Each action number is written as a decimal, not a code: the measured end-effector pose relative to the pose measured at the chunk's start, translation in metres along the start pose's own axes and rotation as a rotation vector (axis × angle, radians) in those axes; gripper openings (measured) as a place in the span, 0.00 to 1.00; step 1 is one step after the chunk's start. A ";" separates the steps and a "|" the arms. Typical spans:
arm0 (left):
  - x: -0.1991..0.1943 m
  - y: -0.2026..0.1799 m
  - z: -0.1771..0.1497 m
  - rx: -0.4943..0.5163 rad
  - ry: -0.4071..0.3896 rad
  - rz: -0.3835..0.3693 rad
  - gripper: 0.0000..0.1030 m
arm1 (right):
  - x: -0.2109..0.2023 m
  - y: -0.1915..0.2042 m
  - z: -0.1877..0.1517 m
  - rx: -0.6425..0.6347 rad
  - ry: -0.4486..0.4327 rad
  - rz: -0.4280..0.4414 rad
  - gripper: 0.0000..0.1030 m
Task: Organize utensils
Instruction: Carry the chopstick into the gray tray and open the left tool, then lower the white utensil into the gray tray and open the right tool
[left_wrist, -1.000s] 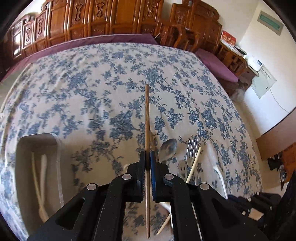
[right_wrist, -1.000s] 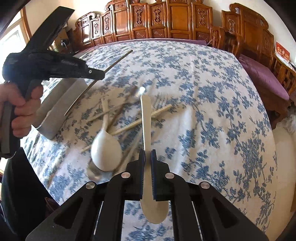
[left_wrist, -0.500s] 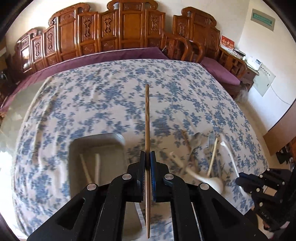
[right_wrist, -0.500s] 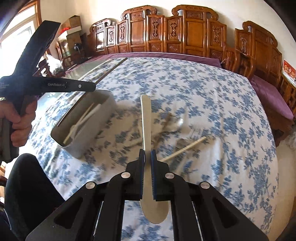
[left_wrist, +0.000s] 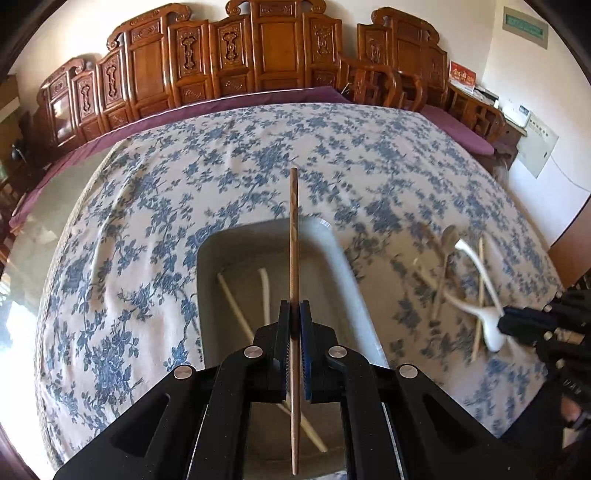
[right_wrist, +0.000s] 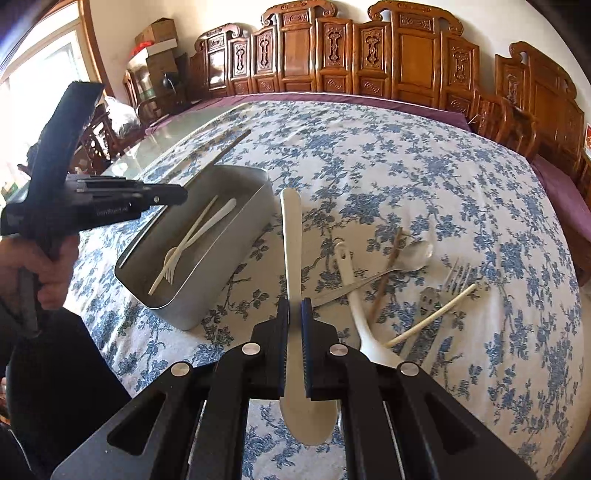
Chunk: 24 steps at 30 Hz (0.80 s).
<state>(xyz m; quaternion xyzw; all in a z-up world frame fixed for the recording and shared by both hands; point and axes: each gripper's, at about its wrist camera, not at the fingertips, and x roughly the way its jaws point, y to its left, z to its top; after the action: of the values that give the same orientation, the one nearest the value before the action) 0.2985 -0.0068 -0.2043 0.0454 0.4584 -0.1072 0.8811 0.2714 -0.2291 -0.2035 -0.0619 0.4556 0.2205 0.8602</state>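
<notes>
**Two utensils carried to the tin, neither yet let go**

The left gripper (left_wrist: 294, 325) is pinched on a brown wooden chopstick (left_wrist: 294, 236), which runs straight out between the pads and hangs above the open grey metal tin (right_wrist: 236, 236). The right gripper (right_wrist: 294, 317) is pressed onto the handle of a white plastic spoon (right_wrist: 291, 251), bowl end toward the camera, held over the floral tablecloth (right_wrist: 406, 166) just beside the tin's near wall.

To do the drop well, the chopstick probably wants to be turned to lie along the tin's long axis, as the pale chopstick (right_wrist: 184, 243) and white plastic fork (right_wrist: 207, 229) already lie inside, and brought low before the jaws part, so it does not bounce off the rim or come to rest across it. The spoon likely has to go over the wall and clear of the left gripper; releasing one tool at a time would avoid a clash above the narrow opening.

Several things are hard to read. In the left view the loose pile is blurred: the white ladle-like spoon (right_wrist: 364, 317), metal spoon (right_wrist: 402, 258), metal fork (right_wrist: 458, 277) and cream chopstick (right_wrist: 432, 314) are only sorted out in the right view. A second brown stick (right_wrist: 388, 273) lies partly under the metal spoon. The tin's near end is cut off by the left gripper's body, and how high the chopstick sits above the tin floor cannot be told.
</notes>
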 end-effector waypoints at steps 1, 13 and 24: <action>0.002 0.001 -0.003 0.000 -0.001 0.002 0.04 | 0.002 0.001 0.000 0.002 0.002 0.001 0.08; 0.011 0.008 -0.025 0.016 -0.005 -0.014 0.04 | 0.013 0.015 0.011 -0.011 0.017 -0.005 0.08; 0.001 0.022 -0.025 -0.020 -0.046 -0.007 0.05 | 0.021 0.034 0.029 -0.029 0.025 -0.003 0.08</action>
<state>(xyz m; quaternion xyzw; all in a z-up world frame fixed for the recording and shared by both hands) 0.2841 0.0187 -0.2205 0.0325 0.4392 -0.1070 0.8914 0.2891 -0.1832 -0.2001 -0.0779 0.4632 0.2247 0.8537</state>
